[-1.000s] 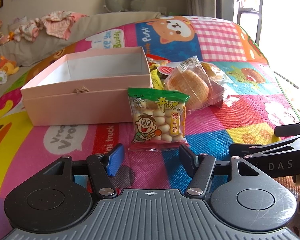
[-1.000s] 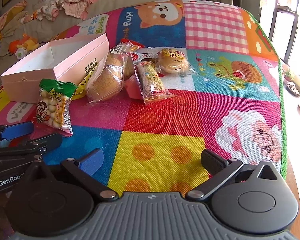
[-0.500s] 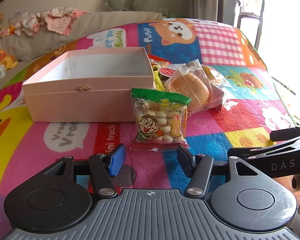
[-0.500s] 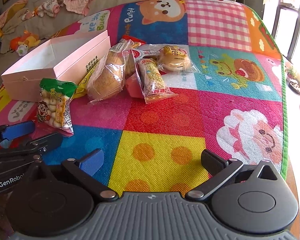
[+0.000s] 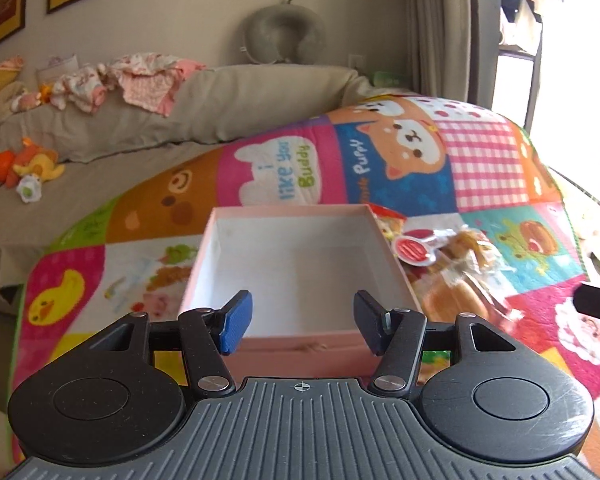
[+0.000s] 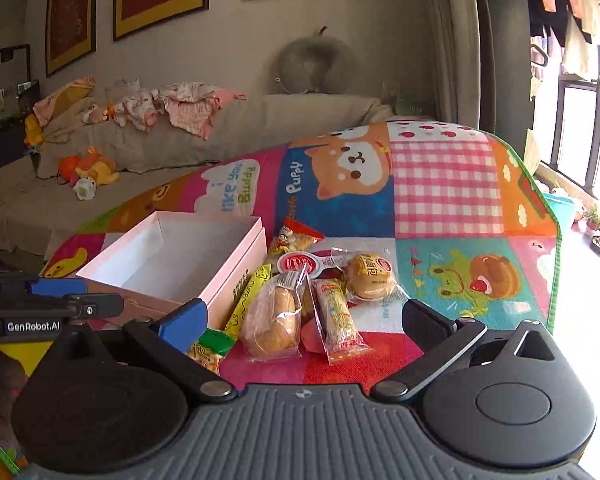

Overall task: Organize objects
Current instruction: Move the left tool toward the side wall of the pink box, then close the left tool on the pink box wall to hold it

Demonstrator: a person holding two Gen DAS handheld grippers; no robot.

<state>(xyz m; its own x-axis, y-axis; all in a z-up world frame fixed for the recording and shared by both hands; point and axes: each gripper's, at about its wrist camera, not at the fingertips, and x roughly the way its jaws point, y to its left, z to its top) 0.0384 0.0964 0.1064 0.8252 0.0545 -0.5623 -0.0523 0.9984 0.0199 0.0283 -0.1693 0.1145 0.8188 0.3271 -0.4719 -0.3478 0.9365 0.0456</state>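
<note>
An empty pink box (image 5: 296,264) sits on the colourful mat; it also shows in the right wrist view (image 6: 172,256). My left gripper (image 5: 300,326) is open and empty, raised over the box's near wall. Wrapped snacks lie right of the box: a bread bag (image 6: 274,320), a long bar (image 6: 336,320), a round bun (image 6: 370,276) and a red-lidded cup (image 6: 298,263). The green snack bag (image 6: 210,348) lies partly hidden behind my right gripper's left finger. My right gripper (image 6: 304,320) is open and empty, just before the bread bag.
The patchwork mat (image 6: 440,200) covers the table, with its right edge (image 6: 554,264) near a window. A beige sofa (image 6: 180,140) with clothes and soft toys stands behind. The left gripper's body (image 6: 32,316) shows at the left of the right wrist view.
Both grippers rose and moved forward, tilting up. The left went from in front of the green snack bag to over the box's near wall. The right came close to the snack pile.
</note>
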